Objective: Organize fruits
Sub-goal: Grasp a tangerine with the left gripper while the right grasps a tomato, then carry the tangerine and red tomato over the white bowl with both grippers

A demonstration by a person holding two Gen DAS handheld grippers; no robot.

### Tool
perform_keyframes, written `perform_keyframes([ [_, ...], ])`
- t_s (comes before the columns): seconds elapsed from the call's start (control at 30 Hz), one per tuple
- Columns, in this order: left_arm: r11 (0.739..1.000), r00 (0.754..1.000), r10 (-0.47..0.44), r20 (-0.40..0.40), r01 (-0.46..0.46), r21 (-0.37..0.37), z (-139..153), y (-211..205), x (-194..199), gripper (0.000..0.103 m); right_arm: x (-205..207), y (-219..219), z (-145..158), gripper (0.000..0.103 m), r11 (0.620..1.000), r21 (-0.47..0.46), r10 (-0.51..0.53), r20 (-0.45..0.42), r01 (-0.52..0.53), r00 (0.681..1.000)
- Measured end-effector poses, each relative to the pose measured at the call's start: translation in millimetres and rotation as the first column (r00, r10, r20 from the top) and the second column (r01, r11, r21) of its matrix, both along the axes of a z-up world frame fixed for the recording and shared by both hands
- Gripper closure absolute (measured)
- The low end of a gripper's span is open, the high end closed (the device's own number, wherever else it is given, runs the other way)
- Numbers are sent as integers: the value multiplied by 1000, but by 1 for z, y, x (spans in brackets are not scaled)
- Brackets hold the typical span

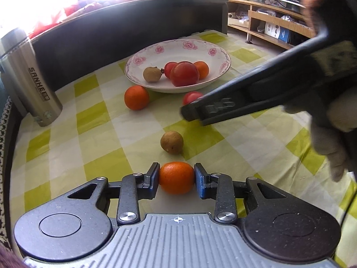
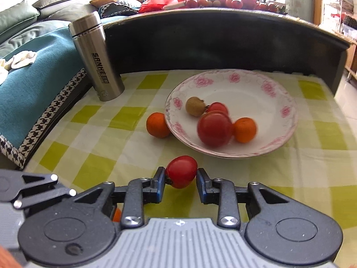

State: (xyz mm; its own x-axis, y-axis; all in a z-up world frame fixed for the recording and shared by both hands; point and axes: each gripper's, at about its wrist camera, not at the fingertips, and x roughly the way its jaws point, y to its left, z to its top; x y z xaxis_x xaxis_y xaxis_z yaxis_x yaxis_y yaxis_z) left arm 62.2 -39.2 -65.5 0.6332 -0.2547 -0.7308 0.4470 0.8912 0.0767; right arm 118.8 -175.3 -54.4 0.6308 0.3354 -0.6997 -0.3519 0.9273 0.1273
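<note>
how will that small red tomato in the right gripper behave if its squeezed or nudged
The small glossy red tomato looks round and smooth, so it would likely roll on the checked cloth if nudged. Its shiny skin may slip between the right gripper pads. It probably bruises or splits under hard squeezing.
</note>
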Motion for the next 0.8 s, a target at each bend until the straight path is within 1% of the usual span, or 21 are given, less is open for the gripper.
perform_keyframes([
  [0.1,999,1000,-6,1,6,-52,4,1,-1,62,-16,-7,3,67,999,-34,-7,-30,6,1000],
  [0.17,996,1000,-11,0,11,-91,6,1,-3,62,-30,-9,2,67,997,-75,0,-42,-3,999],
  [0.27,994,1000,-16,1,16,-108,3,-1,-6,62,-49,-14,-3,67,992,-122,8,-58,-15,998],
  [0.33,994,1000,-23,4,24,-104,1,-2,-8,61,-59,-17,-7,67,990,-142,16,-57,-24,998],
  [0.4,994,1000,-30,3,30,-104,-2,-3,-9,61,-66,-20,-9,67,989,-146,25,-31,-30,999],
  [0.47,996,999,-33,-1,33,-87,-6,-5,-9,61,-67,-20,-11,67,989,-143,24,-16,-27,1000],
  [0.57,996,999,-50,21,51,-68,-8,-7,-12,59,-66,-19,-16,66,989,-146,36,-2,-36,999],
  [0.63,996,998,-58,14,59,-67,-9,-7,-14,53,-67,-19,-17,66,989,-143,42,14,-40,999],
  [0.67,996,998,-60,16,61,-64,-9,-7,-15,52,-67,-19,-17,66,989,-140,45,20,-42,999],
  [0.7,996,998,-67,17,68,-53,-9,-7,-18,49,-68,-20,-17,66,990,-136,46,24,-43,999],
  [0.8,996,996,-90,25,90,-7,-7,-8,-26,46,-64,-18,-17,66,990,-132,47,26,-43,999],
])
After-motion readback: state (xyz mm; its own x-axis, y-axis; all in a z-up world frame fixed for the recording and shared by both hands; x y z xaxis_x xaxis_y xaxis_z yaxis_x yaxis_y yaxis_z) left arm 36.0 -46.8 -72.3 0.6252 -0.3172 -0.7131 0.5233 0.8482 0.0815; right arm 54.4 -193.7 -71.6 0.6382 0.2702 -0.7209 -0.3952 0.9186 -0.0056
